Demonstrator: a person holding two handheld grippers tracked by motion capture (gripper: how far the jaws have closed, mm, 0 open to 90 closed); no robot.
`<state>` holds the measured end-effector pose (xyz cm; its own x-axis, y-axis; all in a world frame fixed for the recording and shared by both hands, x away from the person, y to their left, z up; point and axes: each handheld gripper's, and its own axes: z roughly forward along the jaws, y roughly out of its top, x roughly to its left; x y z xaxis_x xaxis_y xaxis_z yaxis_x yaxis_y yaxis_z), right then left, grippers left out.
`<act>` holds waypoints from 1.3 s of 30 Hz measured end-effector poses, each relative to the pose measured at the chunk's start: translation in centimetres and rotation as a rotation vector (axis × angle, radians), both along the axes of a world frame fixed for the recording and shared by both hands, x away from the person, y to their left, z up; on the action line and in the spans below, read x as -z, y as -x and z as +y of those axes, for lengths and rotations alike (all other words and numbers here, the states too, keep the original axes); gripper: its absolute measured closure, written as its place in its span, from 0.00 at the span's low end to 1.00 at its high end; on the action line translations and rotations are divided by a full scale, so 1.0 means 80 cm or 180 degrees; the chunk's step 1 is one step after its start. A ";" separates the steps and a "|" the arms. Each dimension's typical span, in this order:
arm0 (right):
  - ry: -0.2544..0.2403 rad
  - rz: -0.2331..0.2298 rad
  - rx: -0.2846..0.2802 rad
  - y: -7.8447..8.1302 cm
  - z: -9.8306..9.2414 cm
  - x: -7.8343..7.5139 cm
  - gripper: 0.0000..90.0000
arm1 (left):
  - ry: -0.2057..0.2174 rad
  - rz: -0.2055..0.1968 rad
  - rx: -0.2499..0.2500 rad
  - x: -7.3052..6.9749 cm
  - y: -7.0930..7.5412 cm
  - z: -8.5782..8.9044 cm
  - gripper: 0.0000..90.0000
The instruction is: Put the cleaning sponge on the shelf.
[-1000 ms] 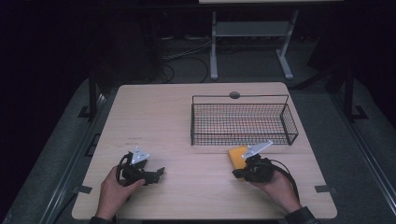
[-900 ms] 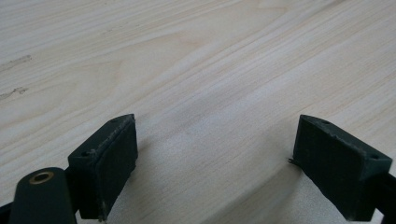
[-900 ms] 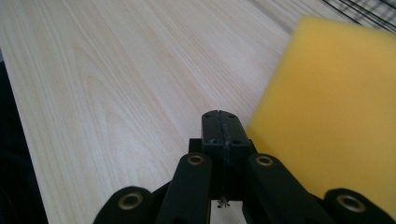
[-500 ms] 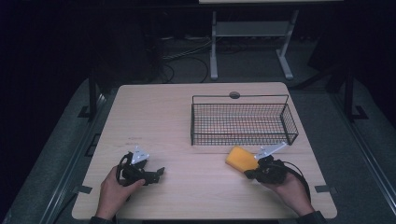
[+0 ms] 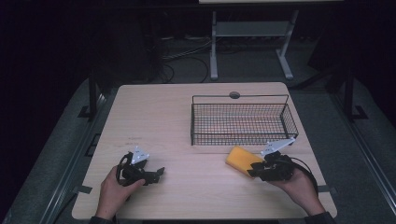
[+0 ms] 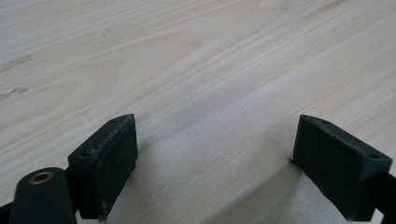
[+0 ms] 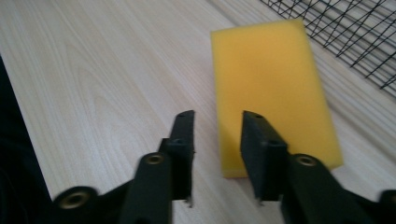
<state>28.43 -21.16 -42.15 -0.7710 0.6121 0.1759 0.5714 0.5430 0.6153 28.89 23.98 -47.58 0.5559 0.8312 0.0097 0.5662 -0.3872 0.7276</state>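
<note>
Bare table [image 5: 159, 116] lies open from 9 to 12 o'clock of the sponge [image 5: 243, 159]. The wire basket [image 5: 243, 122] blocks passage just beside it at 12 to 1 o'clock.

left gripper [image 5: 156, 173] jaws wide, right gripper [image 5: 252, 171] jaws just opening

The left gripper [image 6: 215, 158] looks down along its two black, textured jaws, which stand wide apart with nothing between them. Below and beyond them lies the pale wooden table top [image 6: 201, 60] with its fine grain running slantwise and a few faint scuff marks [image 6: 14, 91] at the left edge.
</note>
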 end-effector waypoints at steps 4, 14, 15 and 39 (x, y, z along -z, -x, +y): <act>0.0081 -0.0006 0.0040 -0.006 -0.001 -0.007 0.53 | -0.0001 0.0000 0.0000 0.000 0.000 0.000 0.15; 0.0372 -0.0080 0.0050 -0.032 0.008 -0.022 0.23 | 0.0008 -0.0003 -0.0007 0.000 0.000 0.000 0.15; 0.0388 -0.0087 0.0045 -0.034 0.010 -0.022 0.21 | 0.0008 -0.0002 -0.0007 0.000 0.000 0.000 0.15; 0.0939 0.0022 -0.0216 -0.074 0.058 0.005 0.11 | -0.0005 0.0007 0.0001 0.000 0.000 0.000 0.15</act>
